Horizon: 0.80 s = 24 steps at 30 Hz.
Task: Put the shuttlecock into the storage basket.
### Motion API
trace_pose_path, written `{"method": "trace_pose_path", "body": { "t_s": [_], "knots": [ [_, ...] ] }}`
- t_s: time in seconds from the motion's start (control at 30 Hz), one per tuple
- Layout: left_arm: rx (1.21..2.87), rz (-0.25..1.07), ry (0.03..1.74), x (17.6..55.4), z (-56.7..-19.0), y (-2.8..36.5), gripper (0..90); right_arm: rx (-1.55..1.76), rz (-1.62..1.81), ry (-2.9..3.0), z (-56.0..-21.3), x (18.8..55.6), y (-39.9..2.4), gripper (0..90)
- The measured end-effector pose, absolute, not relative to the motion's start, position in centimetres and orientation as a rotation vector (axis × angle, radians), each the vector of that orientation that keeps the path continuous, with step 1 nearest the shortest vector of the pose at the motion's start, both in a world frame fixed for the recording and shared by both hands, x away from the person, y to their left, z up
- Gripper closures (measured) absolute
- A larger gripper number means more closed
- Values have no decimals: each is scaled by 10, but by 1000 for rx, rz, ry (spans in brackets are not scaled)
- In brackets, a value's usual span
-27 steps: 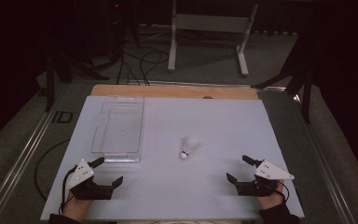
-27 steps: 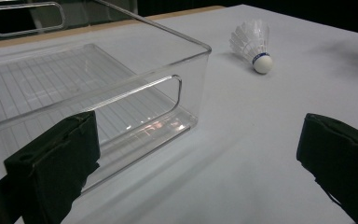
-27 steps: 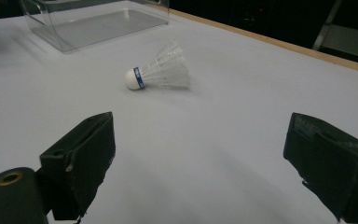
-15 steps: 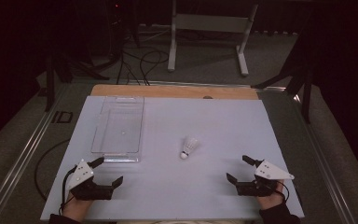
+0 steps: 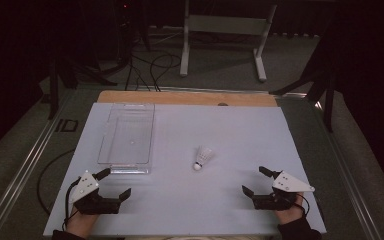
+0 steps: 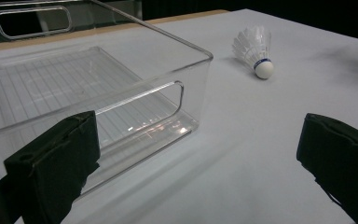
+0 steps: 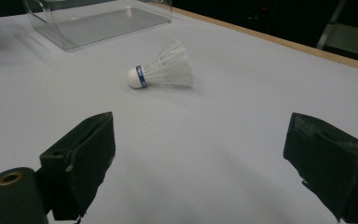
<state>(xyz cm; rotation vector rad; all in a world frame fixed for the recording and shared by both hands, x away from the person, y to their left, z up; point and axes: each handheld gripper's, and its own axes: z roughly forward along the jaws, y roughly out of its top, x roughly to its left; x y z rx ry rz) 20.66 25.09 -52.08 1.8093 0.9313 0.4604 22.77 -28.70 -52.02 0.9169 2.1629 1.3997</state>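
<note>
While both tools rest on table (image 5: 280, 125), left gripper (image 5: 116, 182) and right gripper (image 5: 254, 181) gaping, empty, I see shuttlecock (image 5: 203, 157) lying mid-table beside clear bin (image 5: 127, 137). Risk: hard pinch crushes feathers; rounded cork rolls away.

shuttlecock (image 7: 161, 70): white feathers, white cork, blue band | bin (image 5: 127, 139): clear, colourless, ribbed floor | table sheet (image 5: 230, 135): pale white | table edge (image 5: 180, 97): tan wood | left gripper (image 5: 115, 184): black jaws, grey plate | right gripper (image 5: 254, 181): black jaws, grey plate
</note>
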Motion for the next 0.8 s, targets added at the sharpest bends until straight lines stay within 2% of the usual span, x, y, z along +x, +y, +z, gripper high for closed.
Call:
{"method": "trace_pose_path", "body": {
  "t_s": [0.47,0.8],
  "knots": [
    [1806,405,969,208,-503,245,0,913,1400,2164,-520,228,-286,93],
    [1877,409,915,213,-469,235,0,910,1405,2157,-518,228,-284,93]
  ]
}}
